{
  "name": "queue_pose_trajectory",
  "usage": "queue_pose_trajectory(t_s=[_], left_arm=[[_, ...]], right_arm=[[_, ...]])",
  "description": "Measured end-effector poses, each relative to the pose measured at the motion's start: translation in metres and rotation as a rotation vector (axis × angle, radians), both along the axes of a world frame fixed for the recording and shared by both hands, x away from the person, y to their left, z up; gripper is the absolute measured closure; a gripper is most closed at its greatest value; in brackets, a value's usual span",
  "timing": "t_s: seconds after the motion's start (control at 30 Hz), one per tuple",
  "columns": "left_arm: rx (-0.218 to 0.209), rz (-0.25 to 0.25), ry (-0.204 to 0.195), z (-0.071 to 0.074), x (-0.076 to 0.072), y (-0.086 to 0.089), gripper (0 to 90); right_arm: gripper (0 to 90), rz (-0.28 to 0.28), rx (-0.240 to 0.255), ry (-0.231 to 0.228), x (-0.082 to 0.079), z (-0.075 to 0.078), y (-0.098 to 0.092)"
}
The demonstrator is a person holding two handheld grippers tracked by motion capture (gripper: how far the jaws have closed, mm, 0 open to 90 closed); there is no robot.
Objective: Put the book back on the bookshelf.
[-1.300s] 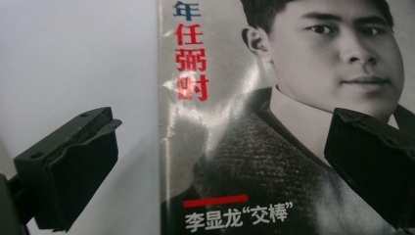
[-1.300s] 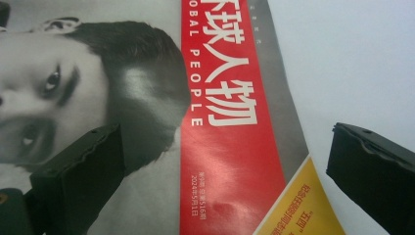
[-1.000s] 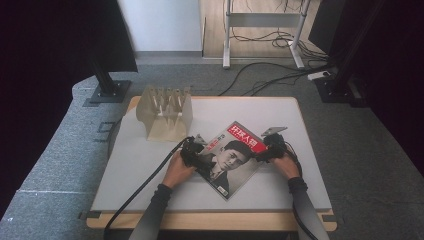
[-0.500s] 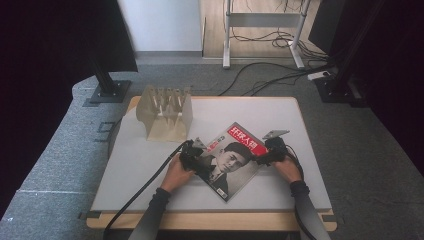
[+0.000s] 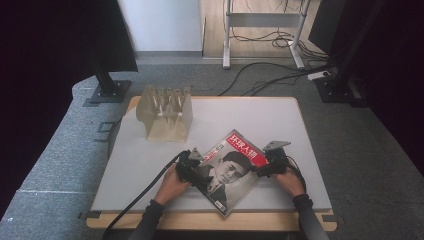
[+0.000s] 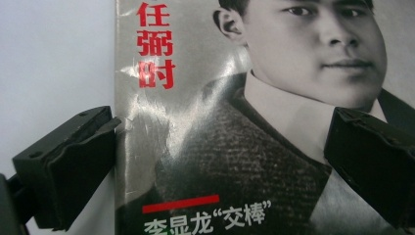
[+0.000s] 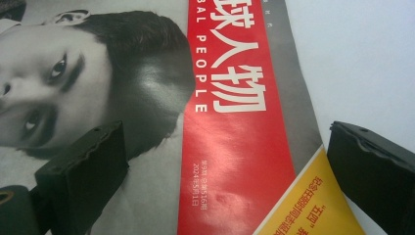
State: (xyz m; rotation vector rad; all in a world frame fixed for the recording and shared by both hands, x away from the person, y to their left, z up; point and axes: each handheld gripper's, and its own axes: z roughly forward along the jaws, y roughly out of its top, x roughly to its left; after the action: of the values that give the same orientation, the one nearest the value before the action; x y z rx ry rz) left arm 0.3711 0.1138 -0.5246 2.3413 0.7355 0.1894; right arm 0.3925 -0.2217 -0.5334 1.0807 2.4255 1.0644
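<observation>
magazine [image 6: 235, 122] cover: cut off by all edges in the left gripper view
small print under the red title band [image 7: 193, 191]: too small to read
forearms [image 5: 150, 222]: cut off by the high view's bottom edge

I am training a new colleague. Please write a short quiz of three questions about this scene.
1. True or false: the magazine lies flat on the table.
2. Which stands nearer the wooden rack: the left claw or the right claw?
3. Are both claws open or shut?

Key: 1. true. 2. The left claw. 3. Open; each has its jaws spread over an edge of the magazine.
</observation>
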Motion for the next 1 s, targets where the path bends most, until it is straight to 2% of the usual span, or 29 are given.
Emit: queue_pose_trajectory(t_s=[0.1,0.27,0.37,0.4,0.43,0.47,0.57,0.6,0.83,1.0], left_arm=[[-0.003,-0.003,-0.001,0.000,-0.004,0.001,0.0],[-0.010,0.004,0.000,-0.001,-0.005,0.002,0.0],[-0.017,0.011,0.008,0.000,-0.004,0.002,0.0],[-0.018,0.013,0.010,0.000,-0.004,0.002,0.0],[-0.018,0.014,0.010,0.000,-0.004,0.002,0.0],[-0.020,0.020,0.008,0.000,-0.005,0.002,0.0],[-0.015,0.020,0.002,-0.001,-0.005,0.001,0.0],[-0.016,0.022,0.004,-0.001,-0.006,0.001,0.0],[-0.011,0.024,0.010,0.000,-0.010,0.001,0.0],[-0.032,0.021,0.034,0.001,-0.014,0.006,0.0]], right_arm=[[1.8,-0.001,0.005,-0.009,-0.008,-0.001,0.001],[2.2,0.003,-0.045,-0.023,-0.015,0.004,-0.002],[2.5,-0.014,-0.064,-0.034,-0.027,0.009,-0.010],[3.1,-0.027,-0.070,-0.039,-0.035,0.009,-0.014],[3.1,-0.027,-0.070,-0.039,-0.035,0.009,-0.014],[3.0,-0.034,-0.077,-0.048,-0.043,0.009,-0.018],[3.2,-0.042,-0.072,-0.044,-0.048,0.007,-0.021],[3.2,-0.034,-0.064,-0.028,-0.051,0.006,-0.022],[0.0,-0.041,-0.085,-0.035,-0.051,0.002,-0.022],[0.0,-0.080,-0.097,-0.062,-0.044,0.002,-0.022]])
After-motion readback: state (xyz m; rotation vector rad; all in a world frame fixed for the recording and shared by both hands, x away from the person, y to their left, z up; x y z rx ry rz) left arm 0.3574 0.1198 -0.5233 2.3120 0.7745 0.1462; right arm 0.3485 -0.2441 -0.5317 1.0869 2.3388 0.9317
